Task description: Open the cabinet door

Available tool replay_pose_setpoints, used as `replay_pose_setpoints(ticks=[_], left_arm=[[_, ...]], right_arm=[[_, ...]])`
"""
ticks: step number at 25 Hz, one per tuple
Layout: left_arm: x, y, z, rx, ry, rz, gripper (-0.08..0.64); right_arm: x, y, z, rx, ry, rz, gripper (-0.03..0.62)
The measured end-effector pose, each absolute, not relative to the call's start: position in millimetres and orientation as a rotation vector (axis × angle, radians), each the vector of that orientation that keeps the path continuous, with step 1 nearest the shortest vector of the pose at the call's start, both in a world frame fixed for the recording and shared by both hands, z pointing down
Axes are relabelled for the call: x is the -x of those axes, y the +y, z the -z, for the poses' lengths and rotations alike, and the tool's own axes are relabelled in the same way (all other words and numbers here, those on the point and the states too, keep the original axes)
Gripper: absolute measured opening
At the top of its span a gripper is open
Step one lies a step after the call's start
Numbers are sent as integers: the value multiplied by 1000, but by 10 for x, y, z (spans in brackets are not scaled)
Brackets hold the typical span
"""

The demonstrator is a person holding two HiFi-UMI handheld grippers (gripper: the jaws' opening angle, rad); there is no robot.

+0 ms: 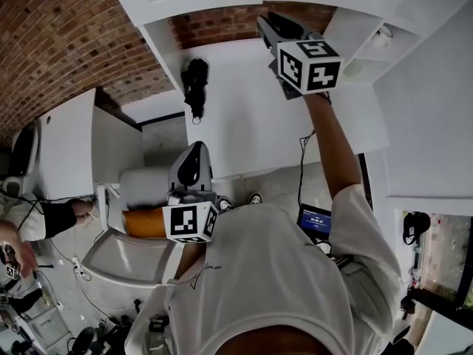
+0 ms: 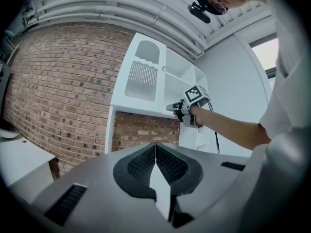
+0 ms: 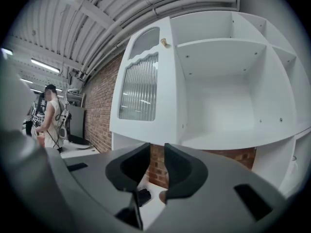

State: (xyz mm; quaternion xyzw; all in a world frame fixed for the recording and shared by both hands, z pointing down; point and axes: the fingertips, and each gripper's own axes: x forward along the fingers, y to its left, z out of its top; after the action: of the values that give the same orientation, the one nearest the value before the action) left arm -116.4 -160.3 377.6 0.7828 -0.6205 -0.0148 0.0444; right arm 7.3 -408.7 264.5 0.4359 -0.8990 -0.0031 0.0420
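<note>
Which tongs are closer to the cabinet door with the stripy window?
Right. The right tongs are raised close to the open cabinet door; the left tongs are low by the person's chest, far from it.

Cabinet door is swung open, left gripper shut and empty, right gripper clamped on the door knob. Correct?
One thing is off: the right gripper is not on the knob. The right gripper view shows its fingers apart with nothing between them, and the knob sits well above, high on the door. The door is open, and the left gripper is shut and empty.
</note>
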Motion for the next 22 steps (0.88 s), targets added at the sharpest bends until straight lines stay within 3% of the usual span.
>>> replay_pose_setpoints(ticks=[22], left_arm=[[1386,-1707,-3841,-2297,-1992,2,15]], right_arm=[[122,-4821,-2568,-1254,-2833,-22,199]])
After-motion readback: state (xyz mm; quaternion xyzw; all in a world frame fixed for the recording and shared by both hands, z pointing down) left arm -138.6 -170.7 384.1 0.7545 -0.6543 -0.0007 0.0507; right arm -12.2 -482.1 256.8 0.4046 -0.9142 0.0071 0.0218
